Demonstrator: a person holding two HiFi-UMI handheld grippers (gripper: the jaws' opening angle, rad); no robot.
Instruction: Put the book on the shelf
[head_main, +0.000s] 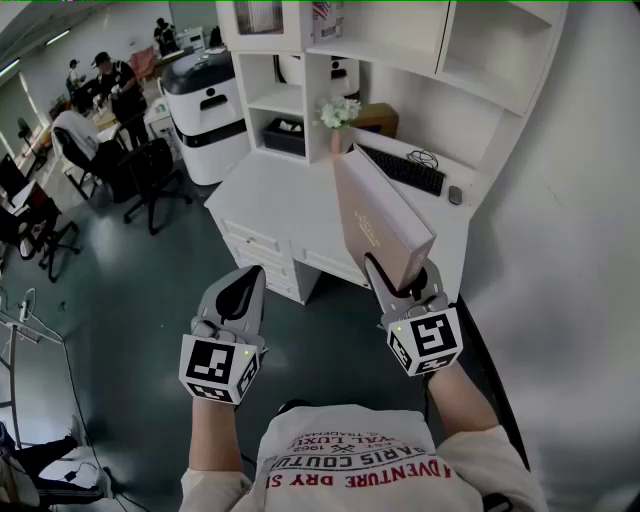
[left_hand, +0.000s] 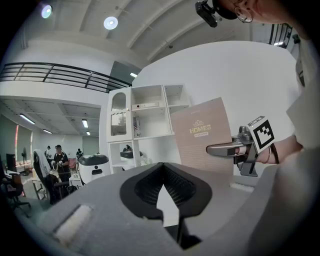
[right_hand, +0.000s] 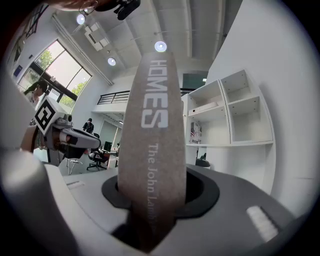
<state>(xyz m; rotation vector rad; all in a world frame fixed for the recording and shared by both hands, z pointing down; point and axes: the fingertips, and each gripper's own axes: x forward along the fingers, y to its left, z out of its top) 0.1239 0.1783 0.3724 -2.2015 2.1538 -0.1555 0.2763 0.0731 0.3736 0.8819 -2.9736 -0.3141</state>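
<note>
A tan book (head_main: 385, 215) titled "HOMES" stands on edge in my right gripper (head_main: 400, 285), whose jaws are shut on its lower end. The book tilts away over the white desk (head_main: 290, 190). In the right gripper view its spine (right_hand: 155, 130) rises straight up from between the jaws. The white shelf unit (head_main: 400, 45) stands on the desk against the wall, with several bare compartments (right_hand: 225, 110). My left gripper (head_main: 240, 290) hangs to the left, lower, shut with nothing in it. From the left gripper view I see the book cover (left_hand: 202, 132) and the right gripper (left_hand: 225, 148).
On the desk are a black keyboard (head_main: 405, 168), a mouse (head_main: 455, 195), a flower vase (head_main: 338, 112) and a black box (head_main: 285, 135) in a low shelf. A white and black machine (head_main: 205, 110) and an office chair (head_main: 150, 175) stand left. People sit at the back left.
</note>
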